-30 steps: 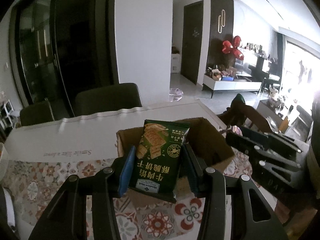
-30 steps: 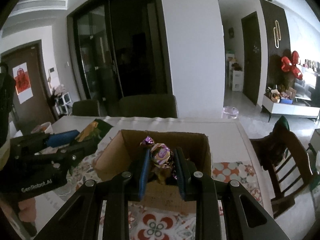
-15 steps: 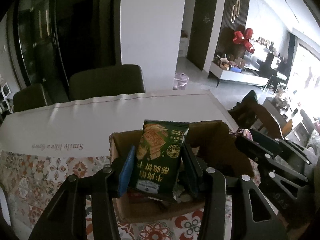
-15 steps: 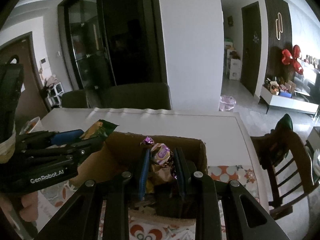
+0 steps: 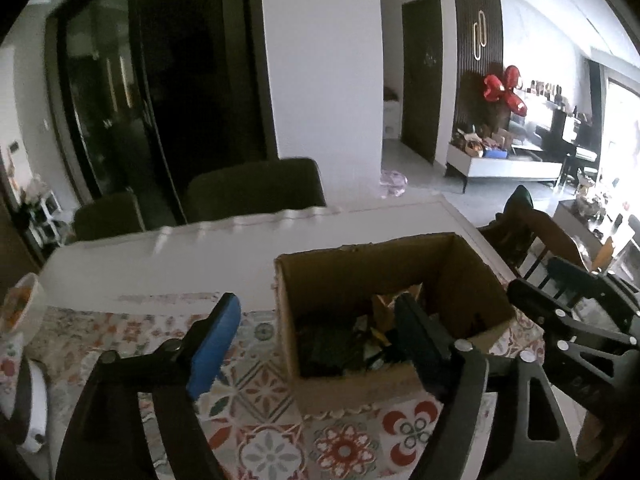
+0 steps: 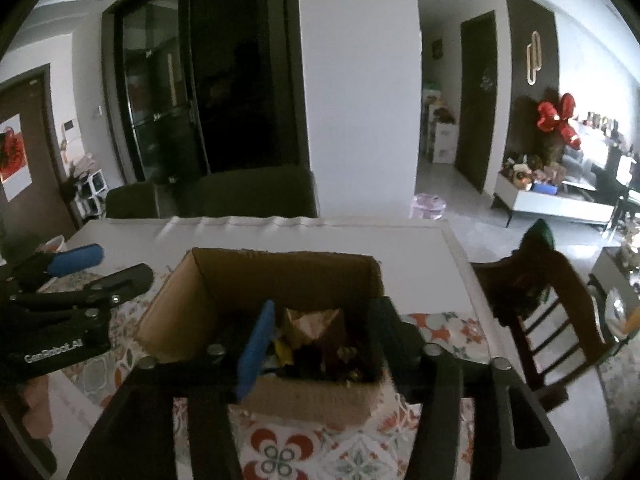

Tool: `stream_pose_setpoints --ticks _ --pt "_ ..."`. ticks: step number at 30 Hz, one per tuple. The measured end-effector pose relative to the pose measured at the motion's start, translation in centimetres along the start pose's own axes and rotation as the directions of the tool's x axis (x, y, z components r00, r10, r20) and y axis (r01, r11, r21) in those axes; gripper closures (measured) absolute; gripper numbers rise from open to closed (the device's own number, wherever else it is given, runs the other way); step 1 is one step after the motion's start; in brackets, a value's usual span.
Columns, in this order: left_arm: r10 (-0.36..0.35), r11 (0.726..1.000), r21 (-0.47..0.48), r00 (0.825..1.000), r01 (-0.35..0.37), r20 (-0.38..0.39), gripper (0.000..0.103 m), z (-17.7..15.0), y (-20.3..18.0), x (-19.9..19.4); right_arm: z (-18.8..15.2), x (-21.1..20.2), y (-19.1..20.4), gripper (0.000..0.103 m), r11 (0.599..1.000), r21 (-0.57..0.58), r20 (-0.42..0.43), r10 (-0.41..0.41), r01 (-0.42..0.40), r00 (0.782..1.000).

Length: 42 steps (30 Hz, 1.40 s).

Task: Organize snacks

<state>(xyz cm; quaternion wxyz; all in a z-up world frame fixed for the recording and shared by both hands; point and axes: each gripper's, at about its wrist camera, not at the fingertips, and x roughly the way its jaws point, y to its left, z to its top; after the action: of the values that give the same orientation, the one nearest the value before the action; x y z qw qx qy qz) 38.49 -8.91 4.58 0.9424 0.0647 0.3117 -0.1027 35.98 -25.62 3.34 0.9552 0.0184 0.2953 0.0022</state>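
An open cardboard box (image 5: 360, 248) stands on the patterned tablecloth (image 5: 256, 452), with several snack packets (image 5: 340, 348) lying dark in its bottom. My left gripper (image 5: 316, 332) hovers over the box's near left corner. Its jaws are opening wide, with nothing between them; the blue pad (image 5: 216, 336) is outside the box wall. My right gripper (image 6: 320, 336) hangs over the same box (image 6: 280, 258), jaws opening, holding nothing, with a gold wrapper (image 6: 312, 324) showing below the gap. Each gripper appears in the other view: the left gripper (image 6: 120, 264) and the right gripper (image 5: 536, 276).
Two dark chairs (image 5: 256, 188) stand at the table's far side, and a wooden chair (image 6: 552, 292) at its right end. A bowl (image 5: 20, 304) and a white object (image 5: 32, 408) sit at the table's left. A white strip of table (image 5: 180, 264) lies beyond the cloth.
Both grippers have opened. The green cracker packet has left the left jaws and the purple-wrapped candy the right jaws; both are down in the box.
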Motion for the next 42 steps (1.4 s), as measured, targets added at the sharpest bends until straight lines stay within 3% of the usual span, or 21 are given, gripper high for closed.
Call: stream_pose_setpoints --ticks 7,12,24,42 --pt "0.022 0.999 0.02 0.993 -0.025 0.119 0.011 -2.5 0.1 -6.8 -2.4 -6.2 0.4 0.024 0.999 0.022 0.07 -0.033 0.032 0.997" --pt "0.039 0.999 0.014 0.984 -0.042 0.171 0.008 -4.7 0.2 -10.8 -4.0 -10.6 1.1 0.019 0.998 0.026 0.117 -0.061 0.059 0.991" --pt "0.049 0.998 0.02 0.973 -0.055 0.226 0.0 -9.7 0.2 -17.3 -8.1 -18.8 3.2 0.012 0.996 0.015 0.209 -0.093 0.092 0.974" --pt "0.051 0.998 0.009 0.971 -0.054 0.233 0.0 -14.6 -0.3 -22.0 -12.6 -24.1 4.7 0.012 0.993 -0.01 0.231 -0.114 0.12 0.966"
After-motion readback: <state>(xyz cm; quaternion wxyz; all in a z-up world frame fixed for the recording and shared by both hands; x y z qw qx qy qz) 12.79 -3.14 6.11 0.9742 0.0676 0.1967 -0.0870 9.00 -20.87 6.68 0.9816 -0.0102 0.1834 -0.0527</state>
